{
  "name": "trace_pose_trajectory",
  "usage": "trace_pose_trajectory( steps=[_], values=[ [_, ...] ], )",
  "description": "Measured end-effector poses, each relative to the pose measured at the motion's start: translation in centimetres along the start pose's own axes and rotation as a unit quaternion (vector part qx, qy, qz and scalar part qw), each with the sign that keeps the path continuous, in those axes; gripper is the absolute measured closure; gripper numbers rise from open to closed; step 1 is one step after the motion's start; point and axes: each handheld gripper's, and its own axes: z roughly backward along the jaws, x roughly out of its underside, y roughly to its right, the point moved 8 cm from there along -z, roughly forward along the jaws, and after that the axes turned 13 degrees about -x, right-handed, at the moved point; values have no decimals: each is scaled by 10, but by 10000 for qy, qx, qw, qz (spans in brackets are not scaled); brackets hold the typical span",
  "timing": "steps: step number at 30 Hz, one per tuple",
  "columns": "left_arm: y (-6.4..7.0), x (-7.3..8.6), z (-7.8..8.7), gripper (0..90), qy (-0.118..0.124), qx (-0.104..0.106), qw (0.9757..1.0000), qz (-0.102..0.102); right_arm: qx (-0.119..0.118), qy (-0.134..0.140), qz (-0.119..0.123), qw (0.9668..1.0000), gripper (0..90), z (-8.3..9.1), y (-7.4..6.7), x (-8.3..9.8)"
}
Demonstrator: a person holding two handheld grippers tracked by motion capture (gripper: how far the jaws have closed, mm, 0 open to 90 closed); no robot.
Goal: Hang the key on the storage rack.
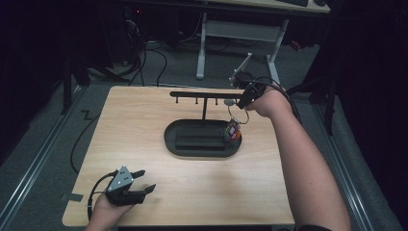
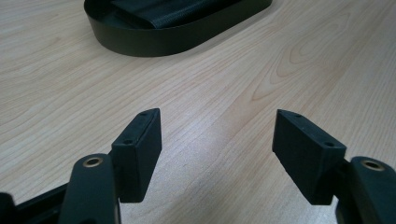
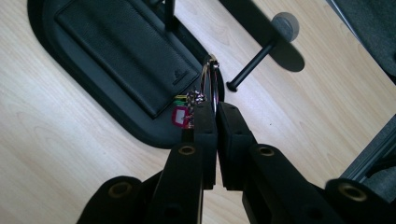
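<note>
Nearest us at seven o'clock our left claw (image 1: 144,182) rests open and empty, while at two o'clock our right claw (image 3: 215,116) pinches one key ring (image 3: 210,77) beside the rack's (image 1: 204,94) four pegs; we should slide it level onto the end peg (image 3: 250,67).

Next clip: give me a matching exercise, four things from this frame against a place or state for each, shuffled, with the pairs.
Things:
1. left gripper
2. right gripper
3. key ring
4. black wallet

States:
A. lying flat in the oval tray
B. pinched between jaws, coloured tags hanging below
C. jaws apart, nothing between them, near the table's front edge
D. jaws shut, by the end of the stand's crossbar

Pairs: 1-C, 2-D, 3-B, 4-A
</note>
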Motion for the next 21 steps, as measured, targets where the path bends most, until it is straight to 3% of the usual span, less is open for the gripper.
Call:
trace_pose_trajectory(
  steps=[8, 17, 21],
  values=[
    [1, 0, 0, 336, 22, 4, 10000, -9, 43, -14, -118, 9999, 876, -9, 16, -7],
    [1, 0, 0, 336, 15, 17, 10000, -26, 100, -21, -309, 9995, 874, -10, 21, -7],
    [2, 0, 0, 336, 13, 22, 10000, -28, 111, -20, -267, 9996, 869, -12, 22, -8]
  ],
)
